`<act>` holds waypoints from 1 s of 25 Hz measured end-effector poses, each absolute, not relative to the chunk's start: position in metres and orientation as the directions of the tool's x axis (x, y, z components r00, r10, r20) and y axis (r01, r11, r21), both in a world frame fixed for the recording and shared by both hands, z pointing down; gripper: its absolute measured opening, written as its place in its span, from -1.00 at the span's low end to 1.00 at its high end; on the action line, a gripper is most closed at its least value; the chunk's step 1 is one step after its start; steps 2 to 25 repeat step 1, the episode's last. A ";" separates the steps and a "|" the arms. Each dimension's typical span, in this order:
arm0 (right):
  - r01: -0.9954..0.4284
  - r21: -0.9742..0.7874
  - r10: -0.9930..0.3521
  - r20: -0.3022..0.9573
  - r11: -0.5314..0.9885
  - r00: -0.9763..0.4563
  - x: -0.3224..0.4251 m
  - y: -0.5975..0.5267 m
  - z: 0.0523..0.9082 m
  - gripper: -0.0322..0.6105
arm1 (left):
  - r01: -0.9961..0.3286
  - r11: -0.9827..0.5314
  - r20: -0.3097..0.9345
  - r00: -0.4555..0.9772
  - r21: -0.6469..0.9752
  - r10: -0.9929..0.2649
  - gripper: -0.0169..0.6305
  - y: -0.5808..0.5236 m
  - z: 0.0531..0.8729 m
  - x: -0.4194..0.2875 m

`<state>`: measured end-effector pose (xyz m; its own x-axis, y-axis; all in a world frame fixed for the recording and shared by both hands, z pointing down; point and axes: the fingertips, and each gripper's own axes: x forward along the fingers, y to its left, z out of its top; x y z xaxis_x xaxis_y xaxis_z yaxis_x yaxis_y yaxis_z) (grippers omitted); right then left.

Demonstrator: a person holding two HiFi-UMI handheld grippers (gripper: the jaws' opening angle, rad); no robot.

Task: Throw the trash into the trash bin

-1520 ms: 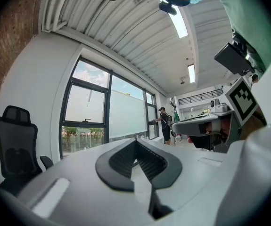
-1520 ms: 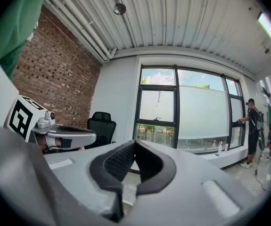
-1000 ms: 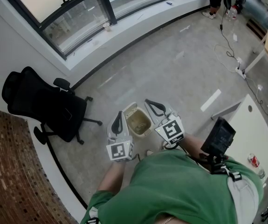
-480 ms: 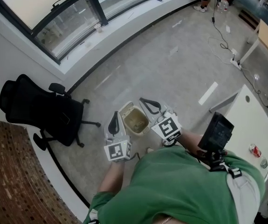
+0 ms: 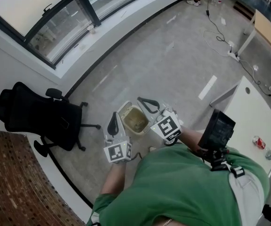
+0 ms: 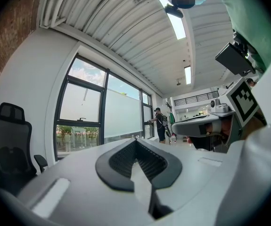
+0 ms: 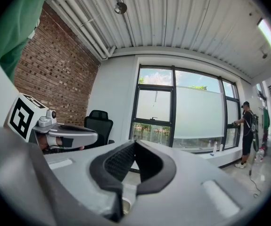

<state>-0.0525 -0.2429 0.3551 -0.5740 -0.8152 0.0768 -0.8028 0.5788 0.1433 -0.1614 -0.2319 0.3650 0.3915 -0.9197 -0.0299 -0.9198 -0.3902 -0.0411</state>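
Observation:
A beige trash bin (image 5: 125, 108) stands on the grey floor in the head view, with brownish rubbish lying inside it. My left gripper (image 5: 112, 122) hovers at the bin's left rim, pointing level. Its jaws are shut with nothing between them (image 6: 136, 146). Over the bin's right rim hangs my right gripper (image 5: 144, 103), jaws likewise together and empty (image 7: 135, 147). Each gripper shows in the other's view: the right gripper (image 6: 197, 126), the left gripper (image 7: 69, 136). I see no loose trash in either gripper.
A black office chair (image 5: 31, 114) stands left of the bin near the brick wall (image 5: 8, 182). A white desk (image 5: 253, 121) with a can (image 5: 258, 141) is at the right. Cables (image 5: 220, 34) trail across the floor farther off. A person (image 7: 245, 131) stands by the windows.
Both grippers have kept their places at the bin, jaws unchanged. Only the head view has shifted a little.

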 end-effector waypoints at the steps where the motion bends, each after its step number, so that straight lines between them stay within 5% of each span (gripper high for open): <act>1: -0.803 0.143 -0.815 0.077 0.578 -0.574 -0.052 -0.243 0.355 -0.89 | -0.919 -0.391 -0.030 0.393 -0.041 -0.919 -0.93 -0.232 0.365 -0.161; 25: -0.803 0.143 -0.815 0.077 0.578 -0.574 -0.052 -0.243 0.355 -0.89 | -0.919 -0.391 -0.030 0.393 -0.041 -0.919 -0.93 -0.232 0.365 -0.161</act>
